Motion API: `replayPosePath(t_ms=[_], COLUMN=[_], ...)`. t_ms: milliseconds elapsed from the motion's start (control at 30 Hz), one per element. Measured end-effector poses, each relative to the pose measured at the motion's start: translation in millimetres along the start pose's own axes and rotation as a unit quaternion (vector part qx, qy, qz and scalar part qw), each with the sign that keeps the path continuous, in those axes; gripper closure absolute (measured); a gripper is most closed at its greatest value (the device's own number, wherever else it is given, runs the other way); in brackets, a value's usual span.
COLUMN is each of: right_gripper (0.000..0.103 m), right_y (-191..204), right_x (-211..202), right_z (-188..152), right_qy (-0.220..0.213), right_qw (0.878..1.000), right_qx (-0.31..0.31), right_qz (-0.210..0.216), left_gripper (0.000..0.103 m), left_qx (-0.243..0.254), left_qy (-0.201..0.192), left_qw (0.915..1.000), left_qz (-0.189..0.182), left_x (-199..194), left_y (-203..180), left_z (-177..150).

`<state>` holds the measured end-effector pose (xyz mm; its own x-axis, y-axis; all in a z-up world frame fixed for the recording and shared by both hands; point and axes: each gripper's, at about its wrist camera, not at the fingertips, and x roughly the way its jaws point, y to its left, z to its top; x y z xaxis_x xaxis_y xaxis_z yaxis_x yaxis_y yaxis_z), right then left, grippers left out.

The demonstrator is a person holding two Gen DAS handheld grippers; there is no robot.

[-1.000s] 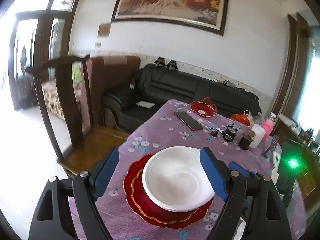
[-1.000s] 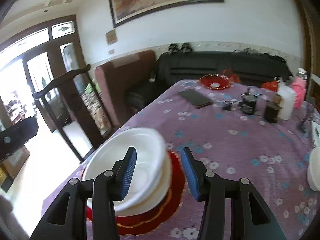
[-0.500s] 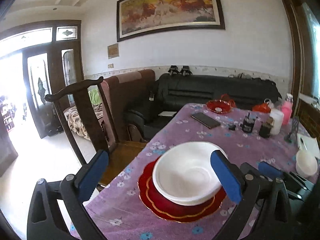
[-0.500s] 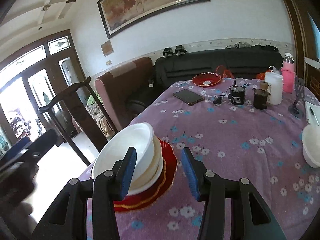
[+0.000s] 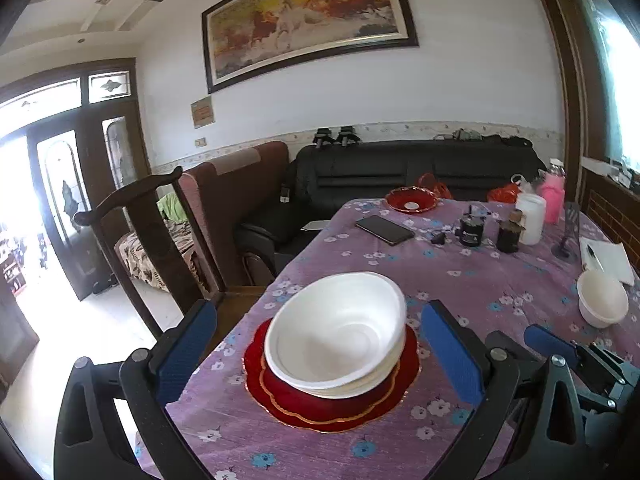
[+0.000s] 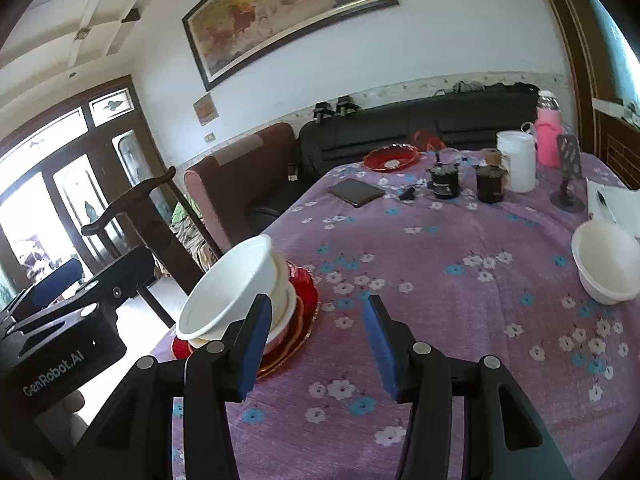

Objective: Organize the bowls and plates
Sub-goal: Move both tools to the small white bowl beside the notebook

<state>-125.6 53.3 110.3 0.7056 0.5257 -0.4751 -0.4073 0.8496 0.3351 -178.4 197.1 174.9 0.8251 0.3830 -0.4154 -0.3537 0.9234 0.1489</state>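
Stacked white bowls (image 5: 336,336) sit on a red gold-rimmed plate (image 5: 332,404) near the table's left front corner; the stack also shows in the right wrist view (image 6: 232,292). My left gripper (image 5: 316,356) is open and empty, its blue pads wide on either side of the stack, pulled back from it. My right gripper (image 6: 316,344) is open and empty, just right of the stack. A lone white bowl (image 6: 606,264) sits at the right, also in the left wrist view (image 5: 602,298). Another red plate (image 5: 411,200) lies at the far end.
On the purple flowered tablecloth (image 6: 440,260) lie a dark phone (image 6: 356,192), small dark jars (image 6: 444,180), a white jug (image 6: 516,160), a pink bottle (image 6: 548,140) and a notepad (image 6: 616,204). A wooden chair (image 5: 160,240) stands by the table's left edge.
Both grippers have drawn back and risen from the stack, so more of the table shows. The bowls stay on the red plate. The lone white bowl has come into view.
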Motion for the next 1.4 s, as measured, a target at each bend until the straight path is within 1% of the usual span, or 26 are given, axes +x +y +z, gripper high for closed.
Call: replayPosePath(t_ms=[200,600,867,1033,1167,1267,1400], right_gripper=[0.05,0.05,0.05,0.05,0.05,0.05,0.051], right_y=[-13.2,-26.6,-43.7,-66.2,-92.0,-116.5,-161.9], right_x=[-4.4,-9.5,-12.3,-22.7,-36.1,-50.1,-70.0], right_z=[-0.6,-6.0,-6.1,-1.5,6.8,16.4,30.8], right_qy=[-0.001,0.001,0.003,-0.001,-0.01,-0.023,-0.038], right_qw=[1.0,1.0,0.999,0.999,0.997,0.994,0.987], right_qx=[0.013,0.023,0.029,0.035,0.038,0.039,0.053], right_qz=[-0.002,-0.002,-0.016,-0.038,-0.065,-0.096,-0.15], left_gripper=[0.001,0.001,0.001,0.001,0.001,0.001,0.001], left_qx=[0.015,0.029,0.047,0.063,0.079,0.095,0.116], left_qy=[0.004,0.012,0.014,0.015,0.014,0.012,0.014], left_qw=[0.9999,0.9994,0.9986,0.9977,0.9965,0.9949,0.9918], left_qz=[-0.007,-0.015,-0.018,-0.021,-0.026,-0.033,-0.053], left_x=[-1.4,-1.6,-0.6,2.1,3.8,5.9,9.1], left_y=[-14.3,-26.4,-39.5,-52.8,-67.5,-81.8,-104.1], left_z=[-1.2,-4.6,-5.9,-5.6,-3.8,-1.7,2.8])
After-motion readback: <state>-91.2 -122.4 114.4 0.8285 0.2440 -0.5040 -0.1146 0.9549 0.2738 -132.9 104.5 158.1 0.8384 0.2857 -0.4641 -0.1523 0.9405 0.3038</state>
